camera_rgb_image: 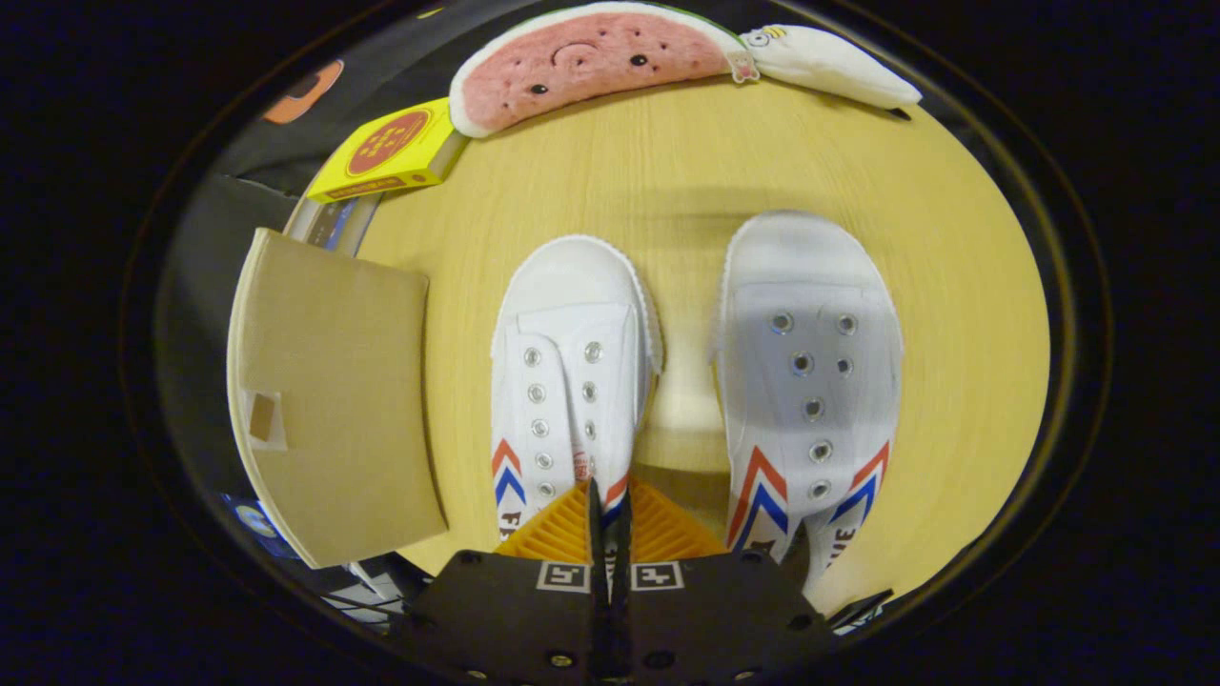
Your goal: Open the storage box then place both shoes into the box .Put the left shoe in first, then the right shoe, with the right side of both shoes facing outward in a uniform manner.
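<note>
Shoes are what we look at here: two white canvas sneakers lying side by side on the round wooden bench (686,162), toes pointing away from us. Our gripper (608,519) has its fingers (596,514) pressed together with almost no gap, and we cannot see them clamping anything; they sit just over the near end of the left-hand sneaker (570,381), by its red and blue chevron stripes. The right-hand sneaker (810,381) lies just beside it, apart by a strip of bare bench, and carries the same stripes. To the left of the shoes we see the cardboard storage box (334,400), its flap closed, hanging partly over the bench edge. Beyond it lies a small yellow box (391,152). At the far rim rest a watermelon-slice plush (591,62) and a white plush (829,62), touching end to end.
</note>
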`<move>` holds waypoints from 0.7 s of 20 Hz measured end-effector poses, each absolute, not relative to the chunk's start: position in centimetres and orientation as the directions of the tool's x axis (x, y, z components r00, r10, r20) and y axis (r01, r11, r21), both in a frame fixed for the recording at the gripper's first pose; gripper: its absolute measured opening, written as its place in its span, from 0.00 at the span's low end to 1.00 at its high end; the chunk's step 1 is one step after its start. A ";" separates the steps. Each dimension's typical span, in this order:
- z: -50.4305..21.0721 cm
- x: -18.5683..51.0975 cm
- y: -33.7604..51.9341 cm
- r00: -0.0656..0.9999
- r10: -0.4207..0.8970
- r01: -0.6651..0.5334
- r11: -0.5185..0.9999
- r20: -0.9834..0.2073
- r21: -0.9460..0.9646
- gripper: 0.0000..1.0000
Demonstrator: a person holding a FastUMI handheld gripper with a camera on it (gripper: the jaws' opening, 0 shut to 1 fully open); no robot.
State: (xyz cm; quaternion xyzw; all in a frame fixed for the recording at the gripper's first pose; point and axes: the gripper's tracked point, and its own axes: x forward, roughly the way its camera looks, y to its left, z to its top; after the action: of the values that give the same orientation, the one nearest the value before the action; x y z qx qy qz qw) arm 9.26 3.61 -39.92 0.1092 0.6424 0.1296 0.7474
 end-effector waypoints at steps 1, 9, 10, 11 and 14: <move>-39.5 8.7 3.6 0.142 0.349 -0.046 0.937 -0.926 0.346 0.01; -31.7 6.6 3.8 0.224 0.448 -0.041 0.892 -0.866 0.451 0.00; -30.4 6.7 3.8 0.254 0.444 -0.049 0.893 -0.859 0.447 0.00; -29.1 6.8 4.0 0.281 0.444 -0.048 0.892 -0.851 0.449 0.00; -25.8 6.8 5.5 0.306 0.473 -0.037 0.873 -0.826 0.486 0.01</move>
State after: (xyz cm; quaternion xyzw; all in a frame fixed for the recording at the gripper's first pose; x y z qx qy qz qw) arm 6.80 5.54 -25.84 0.1927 0.5661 0.1622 0.7849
